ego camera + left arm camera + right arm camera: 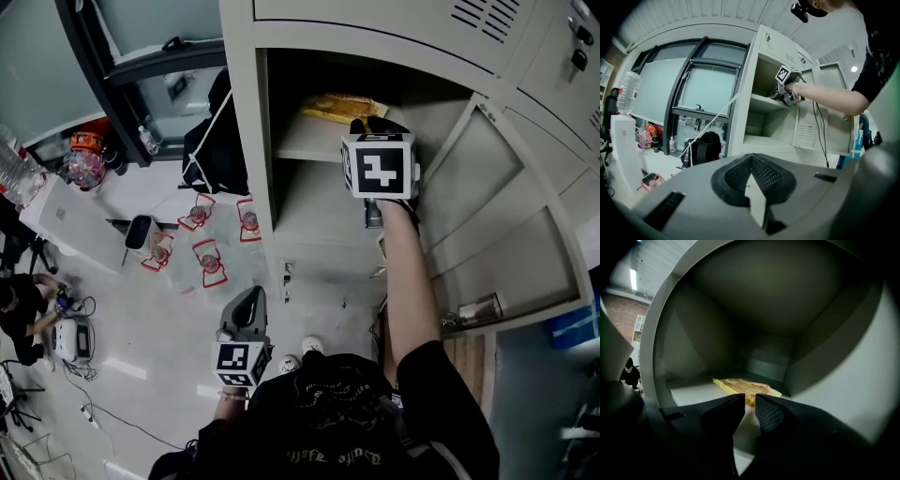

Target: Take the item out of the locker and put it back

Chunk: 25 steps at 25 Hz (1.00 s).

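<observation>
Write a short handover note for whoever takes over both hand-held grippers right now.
Left hand-held gripper: jaws together, empty, low outside the locker.
Right hand-held gripper: inside the upper compartment, jaws slightly apart, nothing between them.
Yellow packet: flat on the shelf, just beyond the right tips.
Done: locker door open.
Left, as it looks: grip packet, lift out, return it.

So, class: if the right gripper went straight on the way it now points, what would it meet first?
Most likely the yellow packet lying on the locker shelf, right ahead of the right gripper and its slightly parted jaws. How near the tips already are is hard to judge.
</observation>
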{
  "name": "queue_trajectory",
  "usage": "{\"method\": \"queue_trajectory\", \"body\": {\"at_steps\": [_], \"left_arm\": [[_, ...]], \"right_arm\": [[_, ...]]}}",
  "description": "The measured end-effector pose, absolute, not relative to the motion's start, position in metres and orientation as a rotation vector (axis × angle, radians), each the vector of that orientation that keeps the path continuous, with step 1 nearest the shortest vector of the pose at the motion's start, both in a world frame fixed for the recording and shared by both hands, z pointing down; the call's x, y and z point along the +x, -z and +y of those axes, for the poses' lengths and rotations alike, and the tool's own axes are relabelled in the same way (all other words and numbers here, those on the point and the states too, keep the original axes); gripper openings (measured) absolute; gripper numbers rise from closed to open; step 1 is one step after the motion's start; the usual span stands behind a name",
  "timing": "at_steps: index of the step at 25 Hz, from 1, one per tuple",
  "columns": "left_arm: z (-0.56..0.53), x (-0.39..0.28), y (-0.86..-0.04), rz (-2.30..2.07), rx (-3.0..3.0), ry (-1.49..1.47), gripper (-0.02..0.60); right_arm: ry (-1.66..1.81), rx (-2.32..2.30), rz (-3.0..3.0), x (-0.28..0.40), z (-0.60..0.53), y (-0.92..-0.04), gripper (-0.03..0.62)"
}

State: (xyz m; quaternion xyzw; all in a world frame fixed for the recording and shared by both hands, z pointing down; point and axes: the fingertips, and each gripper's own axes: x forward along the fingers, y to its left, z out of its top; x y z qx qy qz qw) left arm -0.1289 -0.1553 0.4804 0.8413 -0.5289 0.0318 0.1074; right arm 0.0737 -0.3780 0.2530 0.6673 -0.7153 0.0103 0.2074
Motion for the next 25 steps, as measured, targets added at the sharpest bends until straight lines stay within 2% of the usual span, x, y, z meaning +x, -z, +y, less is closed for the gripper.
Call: {"method": "queue_trajectory", "body": {"at_steps": [6, 25], "left_arm": [[-0.154, -0.127, -0.483, -1.546, 2.474, -0.098, 0.008], [-0.157, -0.121, -0.475, -1.559, 2.495, -0.090, 0.008]], "right_arm": [[0.028, 1.900, -1.981, 0.076, -0.374, -0.249, 0.023], [0.098, 1.980, -2.141, 0.078, -0.366, -0.233, 0.009]]}}
